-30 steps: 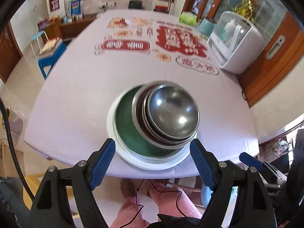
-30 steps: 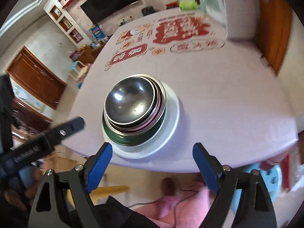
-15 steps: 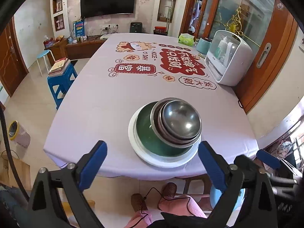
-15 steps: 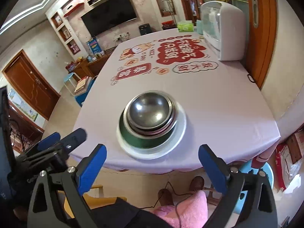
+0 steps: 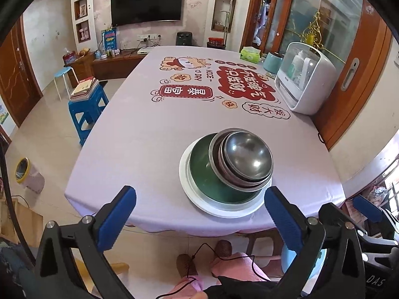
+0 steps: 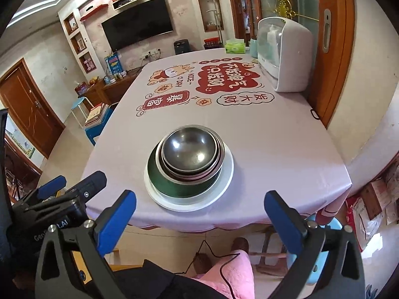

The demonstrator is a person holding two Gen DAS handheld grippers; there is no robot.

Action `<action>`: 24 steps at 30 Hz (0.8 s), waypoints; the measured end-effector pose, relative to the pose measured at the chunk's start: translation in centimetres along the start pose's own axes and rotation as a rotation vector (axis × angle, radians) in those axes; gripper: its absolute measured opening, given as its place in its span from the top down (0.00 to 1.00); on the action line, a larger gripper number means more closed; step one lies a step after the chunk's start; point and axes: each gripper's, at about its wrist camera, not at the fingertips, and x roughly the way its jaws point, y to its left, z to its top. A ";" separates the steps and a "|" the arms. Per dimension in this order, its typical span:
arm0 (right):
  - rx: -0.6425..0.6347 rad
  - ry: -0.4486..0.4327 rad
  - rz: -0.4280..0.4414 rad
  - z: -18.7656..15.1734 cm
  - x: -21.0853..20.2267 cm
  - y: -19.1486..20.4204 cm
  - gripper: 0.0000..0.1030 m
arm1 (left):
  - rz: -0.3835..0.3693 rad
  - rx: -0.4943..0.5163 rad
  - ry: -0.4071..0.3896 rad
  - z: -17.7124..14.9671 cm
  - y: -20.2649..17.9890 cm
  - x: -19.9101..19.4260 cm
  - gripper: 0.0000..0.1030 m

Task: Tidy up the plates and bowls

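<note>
- A white plate is seen on the lilac tabletop, near its closest edge.
- A green bowl is set on the plate, and steel bowls are nested inside it, shifted toward the right rim in the left wrist view.
- The same stack is shown in the right wrist view: plate, green bowl, steel bowls.
- The left tool is held short of the stack; its jaws have just been opening and are spread wide, with nothing between them.
- The right tool is likewise held clear of the tabletop; its jaws have just been opening and are spread wide, with nothing gripped.
- A white appliance is seen far back on the right side of the tabletop.
- A blue stool carrying books is seen on the floor to the left.
</note>
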 end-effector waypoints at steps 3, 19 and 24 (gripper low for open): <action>0.012 0.000 0.001 0.1 0.1 -0.1 0.00 | 0.007 0.011 -0.011 0.2 -0.1 0.0 0.01; 0.023 0.012 -0.004 1.0 1.1 -0.3 0.00 | 0.014 0.040 -0.038 2.1 -0.1 0.6 0.01; 0.020 0.007 0.003 1.3 1.0 0.0 0.00 | 0.027 0.033 -0.027 2.7 0.2 1.2 0.01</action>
